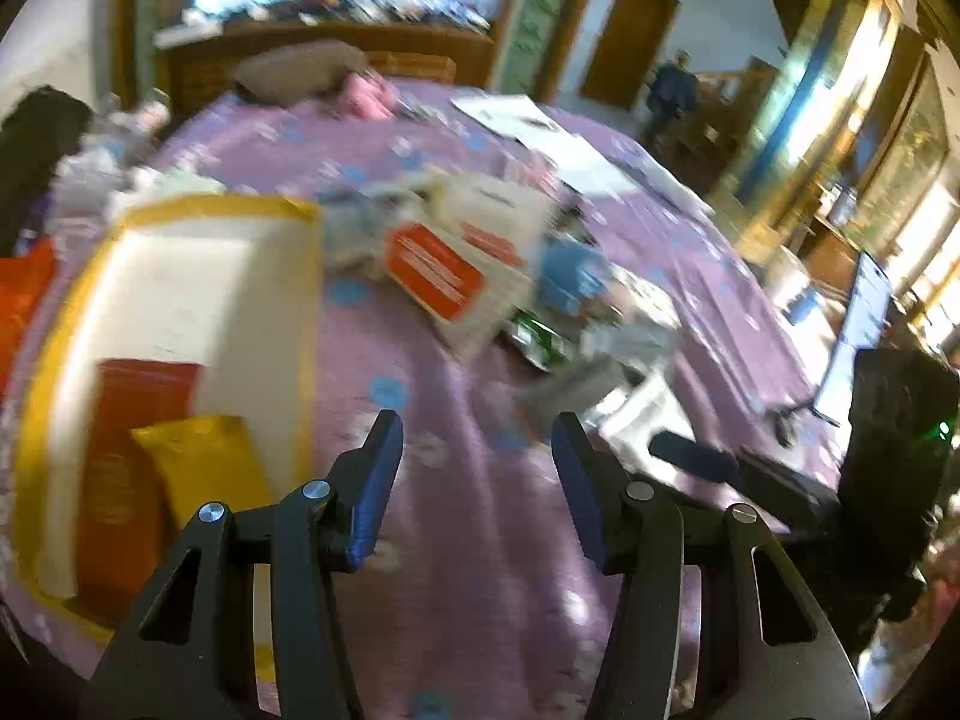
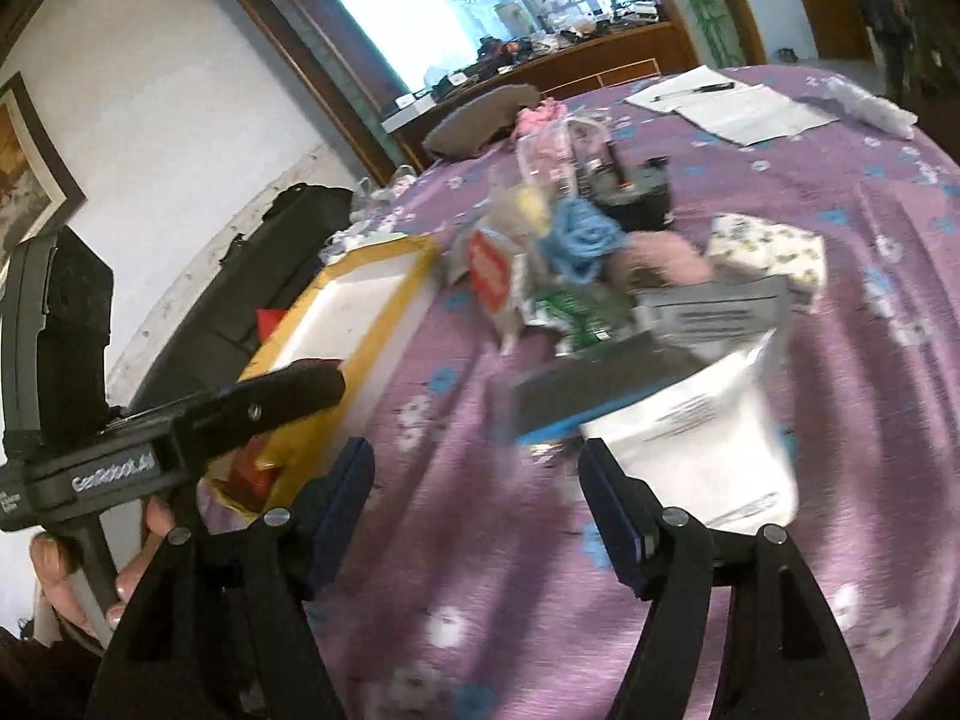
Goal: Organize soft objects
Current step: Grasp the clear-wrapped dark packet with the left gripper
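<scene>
Both tongs are held apart & empty: left gripper (image 1: 477, 429) and right gripper (image 2: 474, 456) over the purple bedspread (image 1: 480, 540), prob. free for a next pick. Soft items, e.g. blue knit flower (image 2: 579, 237), are left heaped mid-bed beside the yellow-rimmed tray (image 1: 222, 204), where packets are already laid.

The left wrist camera is sitting just behind the left gripper (image 1: 477, 429), looking steeply down and forward over the purple flowered bedspread (image 1: 480, 540), with the yellow-rimmed tray (image 1: 180, 204) close at its left. The right wrist camera is riding behind the right gripper (image 2: 477, 456), tilting less steeply and from further right, so the tray (image 2: 384, 306) is lying further off. Both are taking in the heap of packets (image 1: 456, 276) (image 2: 540, 276), and each is catching the other gripper at its frame edge
</scene>
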The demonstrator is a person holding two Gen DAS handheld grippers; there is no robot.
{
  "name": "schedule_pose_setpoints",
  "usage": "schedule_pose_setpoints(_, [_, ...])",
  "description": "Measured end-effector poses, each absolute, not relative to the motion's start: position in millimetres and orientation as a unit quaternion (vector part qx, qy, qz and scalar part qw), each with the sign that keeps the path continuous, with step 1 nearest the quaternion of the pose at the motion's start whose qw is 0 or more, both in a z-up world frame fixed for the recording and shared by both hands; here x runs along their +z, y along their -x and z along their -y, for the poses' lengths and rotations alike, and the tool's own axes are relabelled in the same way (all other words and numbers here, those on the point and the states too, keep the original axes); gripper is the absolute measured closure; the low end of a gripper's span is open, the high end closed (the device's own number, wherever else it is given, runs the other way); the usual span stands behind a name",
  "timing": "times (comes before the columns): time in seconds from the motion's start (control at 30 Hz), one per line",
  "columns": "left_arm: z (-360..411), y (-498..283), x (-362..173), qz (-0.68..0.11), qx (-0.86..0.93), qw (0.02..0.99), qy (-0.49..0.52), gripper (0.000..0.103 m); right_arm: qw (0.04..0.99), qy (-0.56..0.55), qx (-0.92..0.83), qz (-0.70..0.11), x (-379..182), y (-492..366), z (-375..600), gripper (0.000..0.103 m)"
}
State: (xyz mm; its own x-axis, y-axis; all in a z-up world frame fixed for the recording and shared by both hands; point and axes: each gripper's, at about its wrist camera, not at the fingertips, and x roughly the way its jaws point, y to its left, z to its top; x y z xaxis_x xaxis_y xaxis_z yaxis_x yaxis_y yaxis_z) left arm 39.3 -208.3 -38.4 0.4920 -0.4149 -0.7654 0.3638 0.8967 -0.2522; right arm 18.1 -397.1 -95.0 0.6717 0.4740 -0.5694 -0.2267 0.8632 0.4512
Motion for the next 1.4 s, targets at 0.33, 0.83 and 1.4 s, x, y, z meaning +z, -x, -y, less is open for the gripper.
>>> schedule_pose_setpoints(0.33, [248.4,-50.2,-53.7,-0.478,-0.29,0.828,-0.028,0.051,0.909,-0.162,0.126,-0.362,-98.0,-19.0,441.9,0.03])
schedule_pose_setpoints(0.83, [268.5,-86.2,-72.7,-0.503,-0.308,0.806,-0.049,0.051,0.895,-0.089,0.089,-0.428,-125.3,-22.4,425.9,0.024])
schedule_pose_setpoints(1.4, [312.7,-99.0,-107.9,-0.523,-0.321,0.782,-0.109,0.061,0.88,-0.191,0.073,-0.428,-127.5,2.6,446.4,0.023])
